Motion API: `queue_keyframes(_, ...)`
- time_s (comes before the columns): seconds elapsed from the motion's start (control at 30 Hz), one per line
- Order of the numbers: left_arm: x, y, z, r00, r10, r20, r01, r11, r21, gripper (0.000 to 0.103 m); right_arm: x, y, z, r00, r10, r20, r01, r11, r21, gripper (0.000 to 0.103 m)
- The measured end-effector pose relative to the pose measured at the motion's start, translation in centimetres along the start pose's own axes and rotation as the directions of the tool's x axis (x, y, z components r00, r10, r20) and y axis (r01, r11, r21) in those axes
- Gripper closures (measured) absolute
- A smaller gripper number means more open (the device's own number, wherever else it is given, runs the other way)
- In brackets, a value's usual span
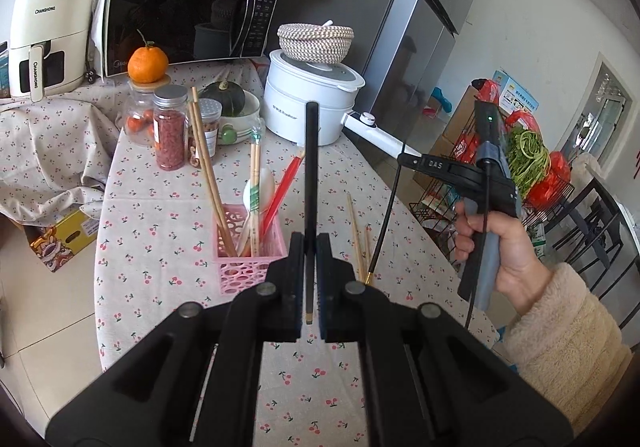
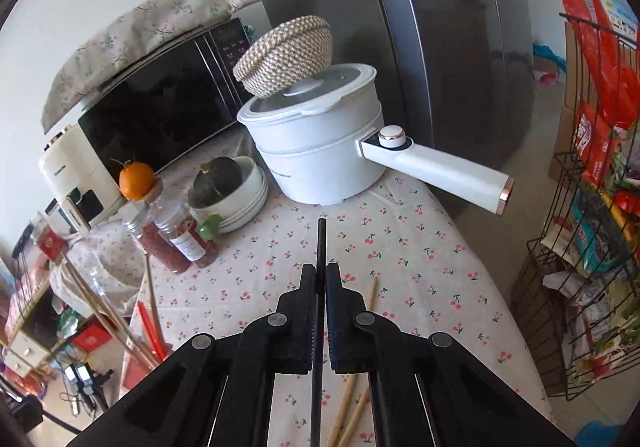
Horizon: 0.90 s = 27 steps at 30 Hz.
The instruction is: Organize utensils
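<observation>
My left gripper is shut on a black chopstick that stands nearly upright above the table. Just left of it sits a pink perforated basket holding wooden chopsticks, a white spoon and red chopsticks. My right gripper is shut on a second black chopstick. In the left wrist view a hand holds that gripper up at the right, and its gold-tipped chopstick hangs slanting down. Loose wooden chopsticks lie on the cloth under it.
The cherry-print tablecloth covers a table crowded at the back: a white electric pot with a long handle and a woven bowl on top, spice jars, a squash in a bowl, an orange, a microwave. A wire rack stands right.
</observation>
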<state>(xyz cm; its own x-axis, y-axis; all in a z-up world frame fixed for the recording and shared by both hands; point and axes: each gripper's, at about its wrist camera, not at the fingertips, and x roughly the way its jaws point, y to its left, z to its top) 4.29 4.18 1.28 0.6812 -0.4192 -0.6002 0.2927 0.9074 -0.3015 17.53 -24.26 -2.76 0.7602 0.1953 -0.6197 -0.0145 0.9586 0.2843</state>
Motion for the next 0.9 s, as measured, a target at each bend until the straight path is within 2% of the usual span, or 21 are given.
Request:
queue_keyframes(0.13,-1.0,0.2,0.6,0.998,-0.006,0.057,0.006,1.000,-0.011,0.097,-5.0,1.3,-1.2,0.997,-0.014,0.070,0.016,0.999,-0.030,0.099)
queue_keyframes(0.3,-2.3,0.3,1.3,0.989,-0.013,0.147,0.014,1.000,-0.005,0.097,-8.9,2.1,-3.3,0.988,-0.005,0.153,0.012,0.999,-0.043,0.099)
queue_keyframes(0.5,-3.0,1.0,2.2,0.974,0.017,0.227,-0.015,1.000,-0.013,0.097,-11.7,2.9,-3.2,0.983,0.050,0.176,-0.042,0.998,-0.049,0.099)
queue_keyframes(0.7,-3.0,2.5,3.0,0.958,0.058,0.279,-0.045,0.998,-0.054,0.097,-13.0,4.0,-2.7,0.984,0.104,0.147,-0.100,0.994,-0.035,0.099)
queue_keyframes(0.9,-2.2,4.0,3.4,0.954,0.104,0.282,-0.078,0.992,-0.102,0.097,-14.5,5.7,-2.2,0.973,0.157,0.172,-0.148,0.987,-0.063,0.102)
